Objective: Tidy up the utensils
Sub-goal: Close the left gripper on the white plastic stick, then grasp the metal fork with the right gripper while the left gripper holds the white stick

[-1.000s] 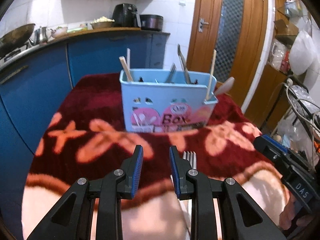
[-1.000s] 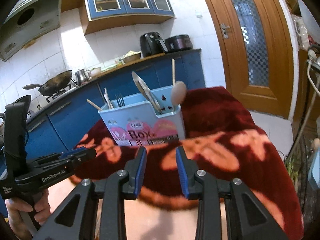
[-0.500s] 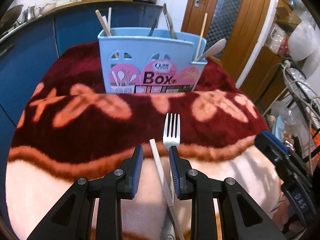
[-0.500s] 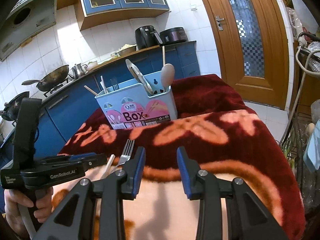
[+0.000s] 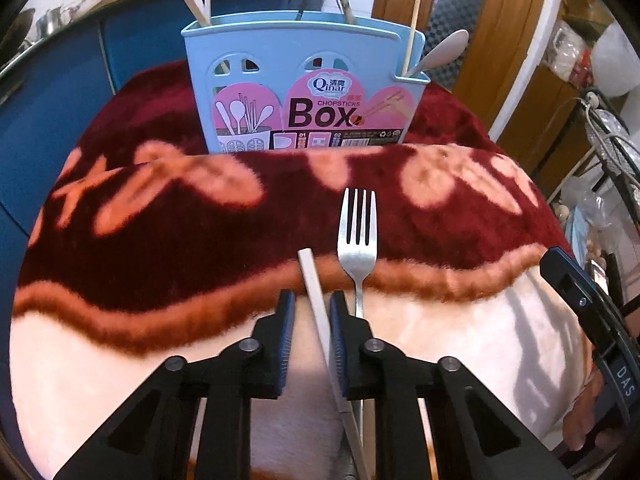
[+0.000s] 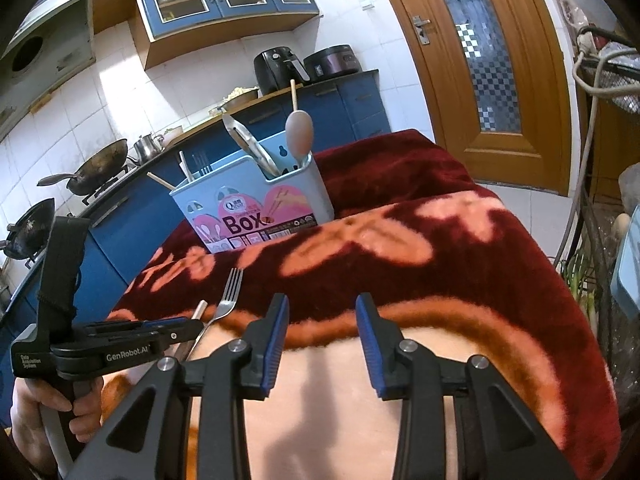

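Observation:
A light blue chopsticks box (image 5: 306, 80) stands upright on the red blanket, holding chopsticks, tongs and a spoon; it also shows in the right wrist view (image 6: 256, 208). A white chopstick (image 5: 316, 300) lies on the blanket between the jaws of my left gripper (image 5: 310, 312), which are narrowly open around it. A metal fork (image 5: 357, 236) lies just right of the chopstick, tines toward the box. My right gripper (image 6: 322, 320) is open and empty, hovering to the right of the fork (image 6: 228, 296) and the left gripper (image 6: 120, 344).
The red and pink blanket (image 5: 160, 216) covers the table. Blue kitchen cabinets (image 6: 352, 104) with an air fryer and woks stand behind. A wooden door (image 6: 488, 60) is at the back right, and a wire rack with cables (image 6: 600, 160) at the far right.
My left gripper lowered and tilted down over the table, and the chopstick now lies between its jaws. My right gripper drew back and opened wider.

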`<state>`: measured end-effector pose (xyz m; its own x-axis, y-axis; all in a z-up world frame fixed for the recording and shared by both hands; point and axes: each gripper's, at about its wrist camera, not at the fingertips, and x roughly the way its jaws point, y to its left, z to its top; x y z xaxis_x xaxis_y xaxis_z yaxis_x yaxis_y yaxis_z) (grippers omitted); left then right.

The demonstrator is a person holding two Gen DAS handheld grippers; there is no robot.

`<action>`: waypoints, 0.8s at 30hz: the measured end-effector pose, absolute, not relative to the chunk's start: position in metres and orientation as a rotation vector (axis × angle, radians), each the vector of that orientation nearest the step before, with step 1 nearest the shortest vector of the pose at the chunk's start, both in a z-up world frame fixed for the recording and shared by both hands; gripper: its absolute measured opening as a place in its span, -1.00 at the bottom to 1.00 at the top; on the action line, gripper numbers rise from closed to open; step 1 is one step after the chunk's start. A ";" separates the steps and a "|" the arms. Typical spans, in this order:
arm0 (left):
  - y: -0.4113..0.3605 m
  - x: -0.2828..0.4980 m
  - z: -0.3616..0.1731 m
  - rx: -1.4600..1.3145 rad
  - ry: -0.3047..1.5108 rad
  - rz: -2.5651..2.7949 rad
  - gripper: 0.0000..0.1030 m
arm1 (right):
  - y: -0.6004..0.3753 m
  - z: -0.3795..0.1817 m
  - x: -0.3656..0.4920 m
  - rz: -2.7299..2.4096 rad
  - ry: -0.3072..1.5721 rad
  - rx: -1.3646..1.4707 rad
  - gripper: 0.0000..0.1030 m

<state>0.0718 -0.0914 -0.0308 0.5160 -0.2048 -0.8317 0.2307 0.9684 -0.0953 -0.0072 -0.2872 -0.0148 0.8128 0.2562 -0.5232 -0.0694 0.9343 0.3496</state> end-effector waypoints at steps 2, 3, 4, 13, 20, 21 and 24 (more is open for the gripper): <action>-0.089 0.072 -0.030 0.009 0.996 -0.265 -0.82 | -0.287 -0.016 -0.007 0.179 0.602 0.329 -0.26; -0.087 0.072 -0.030 -0.001 0.994 -0.265 -0.85 | -0.288 -0.016 -0.007 0.182 0.604 0.330 -0.26; -0.086 0.072 -0.029 -0.007 0.992 -0.263 -0.88 | -0.288 -0.016 -0.007 0.182 0.605 0.330 -0.26; -0.049 0.074 -0.022 -0.080 0.925 -0.156 -0.88 | -0.274 -0.016 0.000 0.204 0.637 0.287 -0.26; -0.029 0.082 -0.030 -0.094 0.978 -0.148 -0.88 | -0.254 -0.016 0.012 0.247 0.688 0.259 -0.26; -0.030 0.083 -0.029 -0.084 0.991 -0.156 -0.88 | -0.252 -0.017 0.012 0.251 0.694 0.256 -0.26; -0.032 0.091 -0.028 -0.043 1.057 -0.196 -0.85 | -0.246 -0.016 0.016 0.264 0.715 0.240 -0.26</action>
